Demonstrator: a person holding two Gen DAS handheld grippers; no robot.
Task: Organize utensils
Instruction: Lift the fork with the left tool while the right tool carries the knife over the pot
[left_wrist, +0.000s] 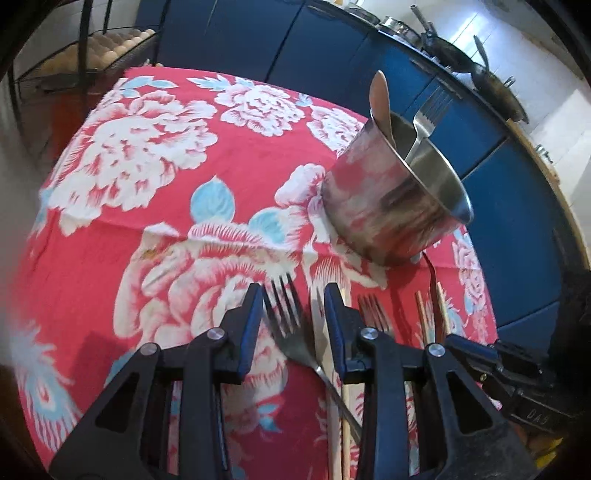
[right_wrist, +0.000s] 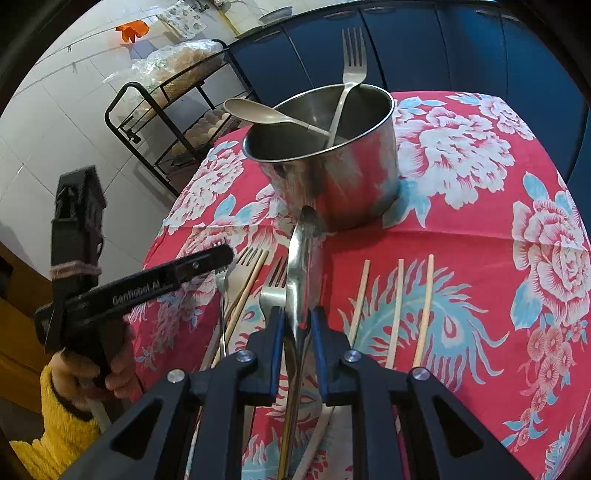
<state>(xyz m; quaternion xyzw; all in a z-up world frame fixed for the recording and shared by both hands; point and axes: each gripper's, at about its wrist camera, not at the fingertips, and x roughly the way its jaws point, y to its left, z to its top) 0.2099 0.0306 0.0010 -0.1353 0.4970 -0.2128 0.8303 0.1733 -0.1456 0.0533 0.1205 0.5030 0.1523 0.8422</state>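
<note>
Right gripper (right_wrist: 297, 319): fingers clenched on a metal spoon (right_wrist: 301, 266), gripped mid-handle, bowl pointing at the steel pot (right_wrist: 332, 173) and lifted off the bench (right_wrist: 480, 236). Spoon tip sits just short of the pot wall, below the rim.

Left gripper (left_wrist: 293, 295): fingers released, straddling a fork (left_wrist: 291, 328) that lies flat on the red floral cloth, near side of the pot. No pad contact that I can see.

The pot already holds a beige spoon (right_wrist: 258, 112) and a fork (right_wrist: 349, 77). Loose chopsticks (right_wrist: 397, 306) lie on the cloth on the near side of the pot, plus another fork (left_wrist: 373, 314) just beside the straddled one.

My read on the step: drop the spoon into the pot.
- Raise the tip clear of the rim before moving forward, or it hits the wall and shoves the pot.
- Aim for the open gap, away from the standing fork.
- Tilt bowl-down and release low, so it slides rather than bounces.
- Left: centre on the fork neck and avoid pinching the chopstick crossing beneath.
</note>
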